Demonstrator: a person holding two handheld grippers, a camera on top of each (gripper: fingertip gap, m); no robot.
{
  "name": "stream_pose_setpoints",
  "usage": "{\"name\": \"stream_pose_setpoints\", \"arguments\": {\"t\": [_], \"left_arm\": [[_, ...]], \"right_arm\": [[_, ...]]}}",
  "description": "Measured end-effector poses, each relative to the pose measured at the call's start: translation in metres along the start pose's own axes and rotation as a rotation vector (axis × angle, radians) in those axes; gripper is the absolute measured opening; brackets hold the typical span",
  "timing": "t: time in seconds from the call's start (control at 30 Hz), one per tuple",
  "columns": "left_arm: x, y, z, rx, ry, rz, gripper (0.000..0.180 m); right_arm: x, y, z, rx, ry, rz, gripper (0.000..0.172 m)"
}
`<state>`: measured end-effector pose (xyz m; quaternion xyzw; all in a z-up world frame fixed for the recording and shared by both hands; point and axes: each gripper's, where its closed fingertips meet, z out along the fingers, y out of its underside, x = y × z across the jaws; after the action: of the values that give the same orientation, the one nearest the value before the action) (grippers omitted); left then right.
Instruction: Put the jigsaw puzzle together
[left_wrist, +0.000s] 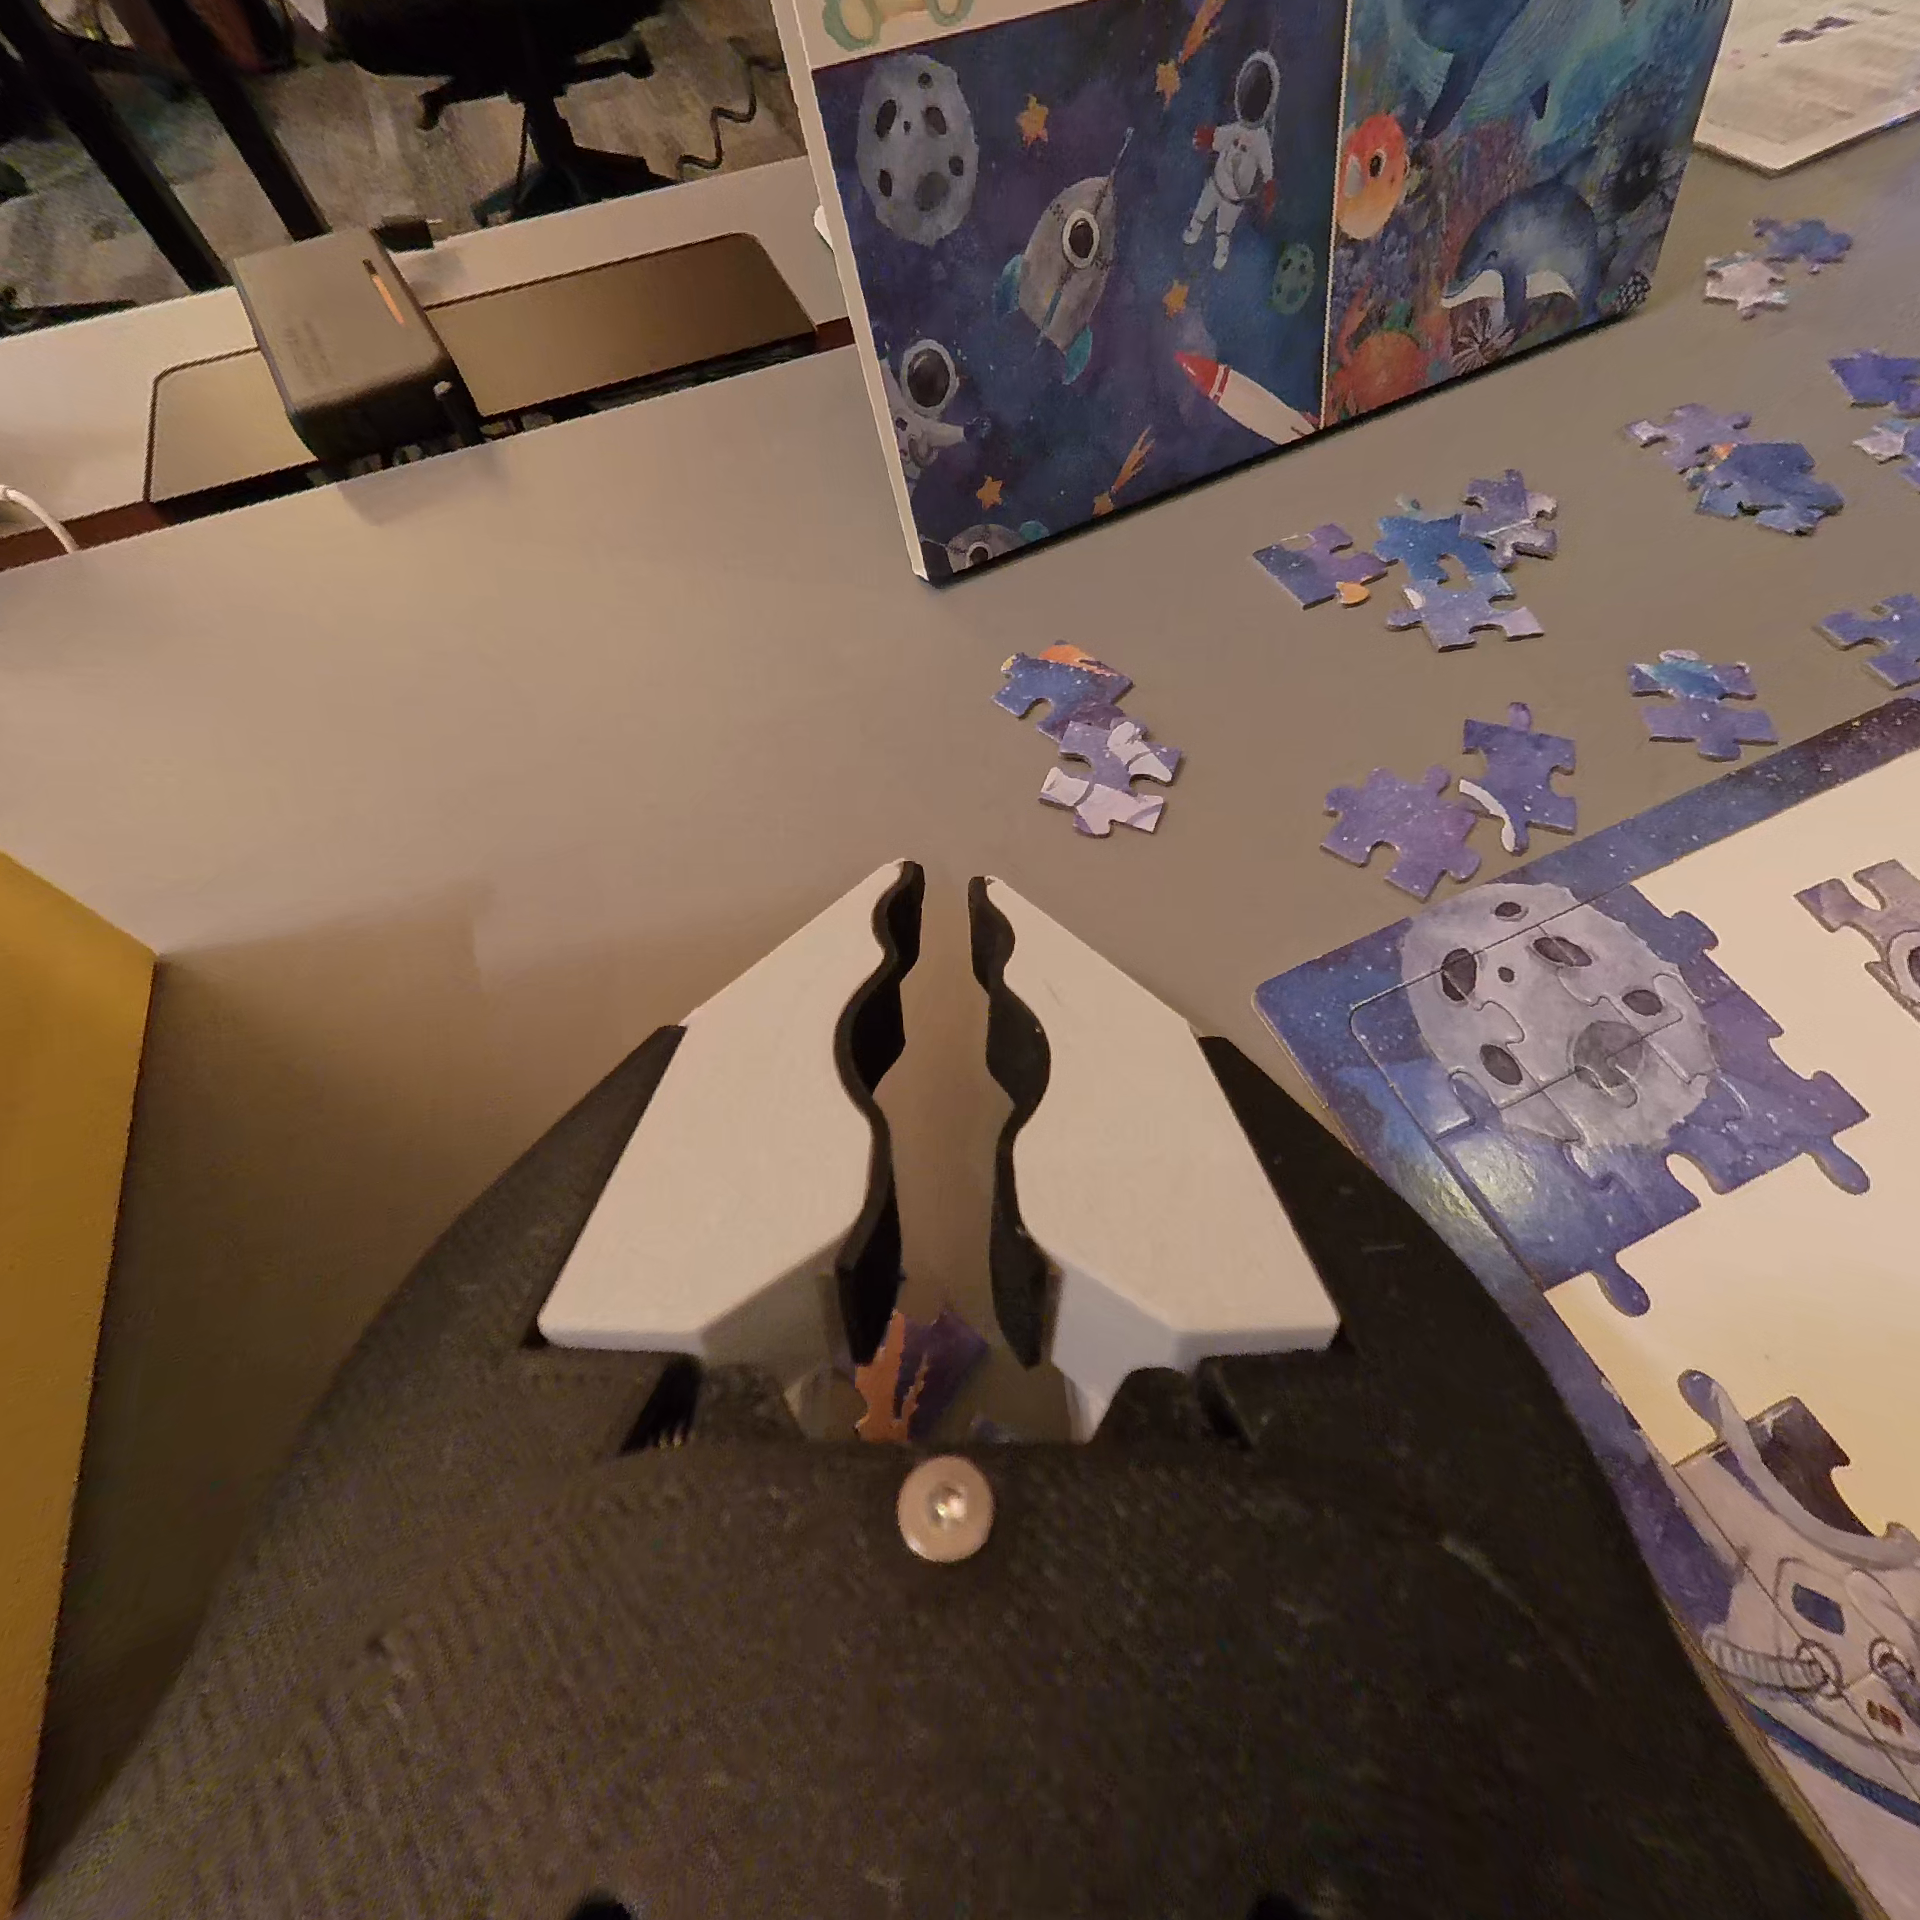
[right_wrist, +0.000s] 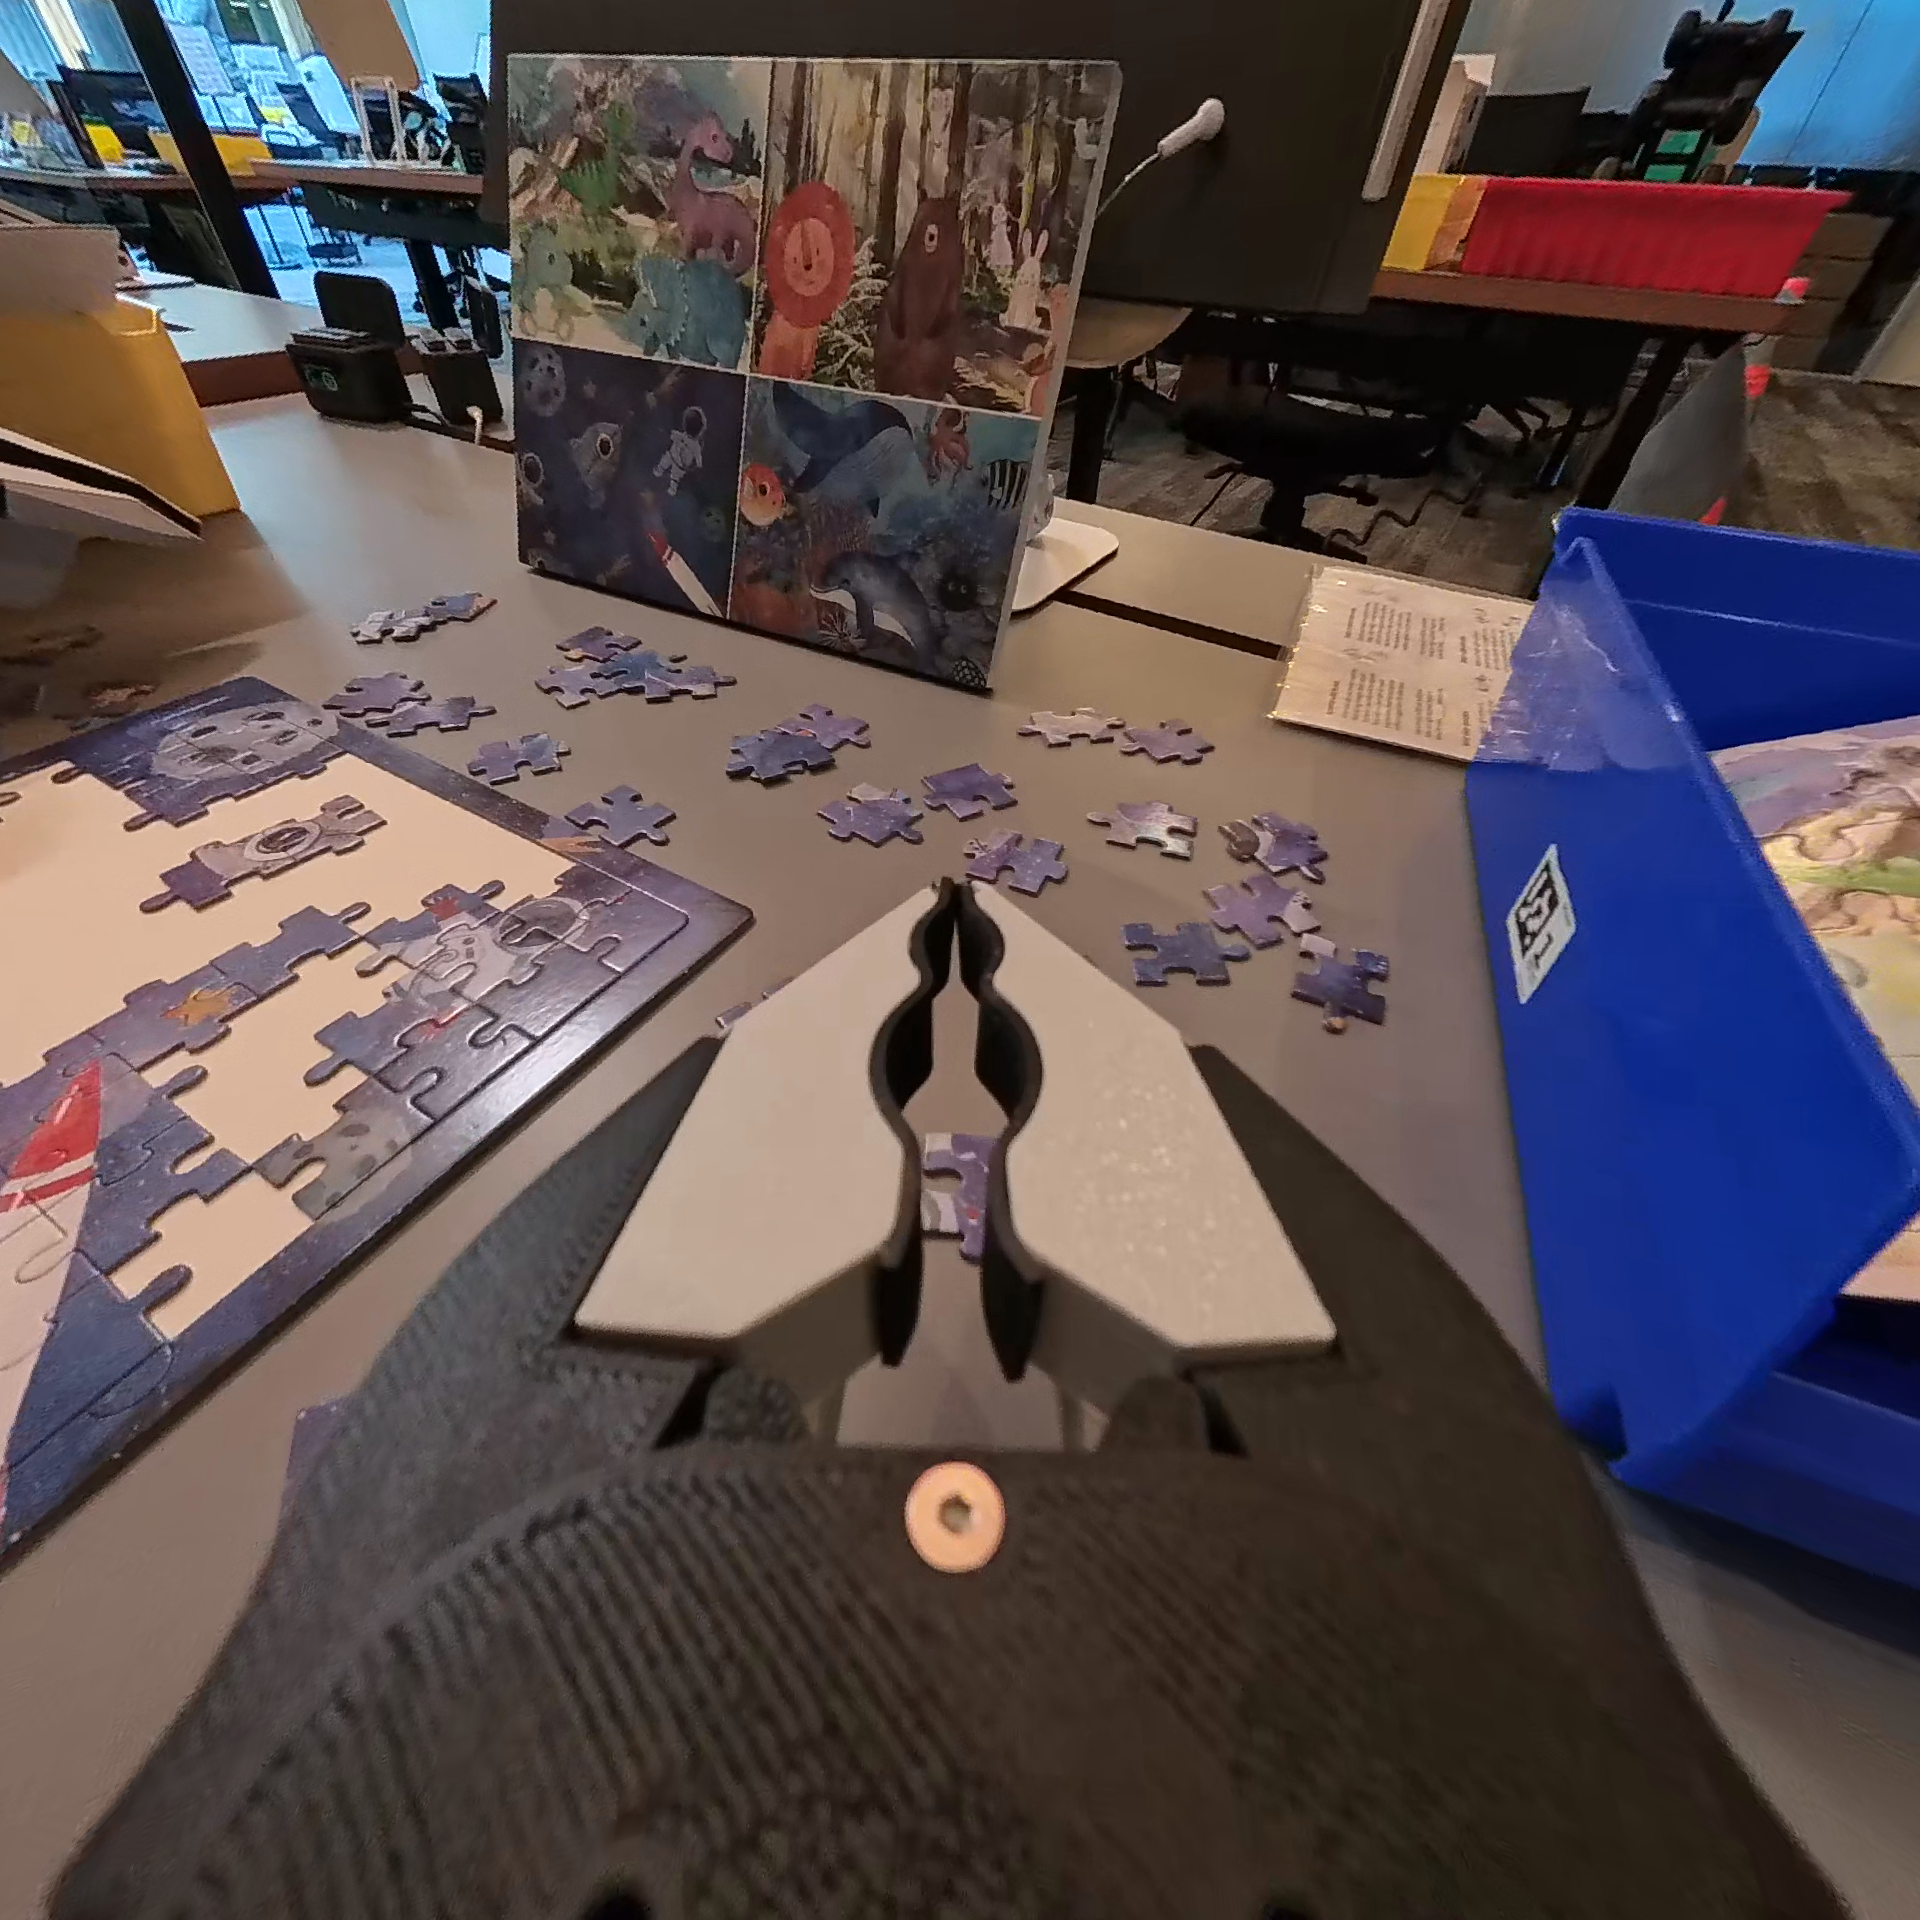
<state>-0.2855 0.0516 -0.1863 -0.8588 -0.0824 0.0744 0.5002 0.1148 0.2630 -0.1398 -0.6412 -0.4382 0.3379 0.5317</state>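
Hovering over a bare stretch of the grey worktop (left_wrist: 520, 675), left gripper (left_wrist: 945, 883) with its white fingers and wavy black pads a narrow slit apart, nothing between the tips. Lying beneath the base of those fingers, flat on the worktop, a purple and orange cardboard puzzle piece (left_wrist: 914, 1371), seen through the gap and not pinched. Sitting near the tips toward the right edge, a small cluster of purple jigsaw pieces (left_wrist: 1091, 738), with more loose pieces (left_wrist: 1444, 571) scattered farther back. Resting just right of the gripper, a partly filled blue-bordered puzzle board (left_wrist: 1579, 1060) showing a grey cratered moon. Standing upright toward the far edge, an illustrated puzzle box (left_wrist: 1143, 270) with space and sea pictures. Filling the left edge of the left wrist view, a yellow panel (left_wrist: 62, 1143).

Hanging above the worktop on the other side, right gripper (right_wrist: 956, 894) with its black pad tips pressed together on nothing. Showing through the wider opening behind the tips, a purple and white puzzle piece (right_wrist: 961, 1195) lying on the surface below, not gripped. Spreading ahead of the tips, scattered purple pieces (right_wrist: 1018, 857). Sitting at the right edge, a blue plastic bin (right_wrist: 1683, 1039) bearing a black and white sticker, with a printed paper sheet (right_wrist: 1392, 675) behind it.
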Motion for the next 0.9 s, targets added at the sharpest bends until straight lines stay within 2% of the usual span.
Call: {"name": "stream_pose_setpoints", "arguments": {"t": [0.47,0.53,0.63,0.73,0.77,0.9], "left_arm": [[0.007,-0.002,0.000,0.002,0.015,0.004,0.009],[0.017,-0.012,-0.003,0.025,0.042,-0.009,0.013],[0.053,-0.044,-0.002,0.089,0.134,0.020,0.019],[0.095,-0.061,0.024,0.027,0.214,0.114,0.034],[0.108,-0.060,0.038,-0.033,0.241,0.149,0.041],[0.142,-0.047,0.097,-0.247,0.350,0.241,0.045]], "right_arm": [[-0.002,0.001,0.001,-0.002,-0.009,-0.001,0.000],[-0.001,0.001,0.001,-0.003,-0.007,0.000,0.000],[-0.001,0.002,0.002,-0.007,-0.007,0.001,0.000],[-0.001,0.002,0.002,-0.013,-0.005,-0.004,0.000],[-0.001,0.003,0.002,-0.014,-0.004,-0.007,0.000],[0.000,0.002,0.001,-0.008,0.002,-0.009,0.000]]}}
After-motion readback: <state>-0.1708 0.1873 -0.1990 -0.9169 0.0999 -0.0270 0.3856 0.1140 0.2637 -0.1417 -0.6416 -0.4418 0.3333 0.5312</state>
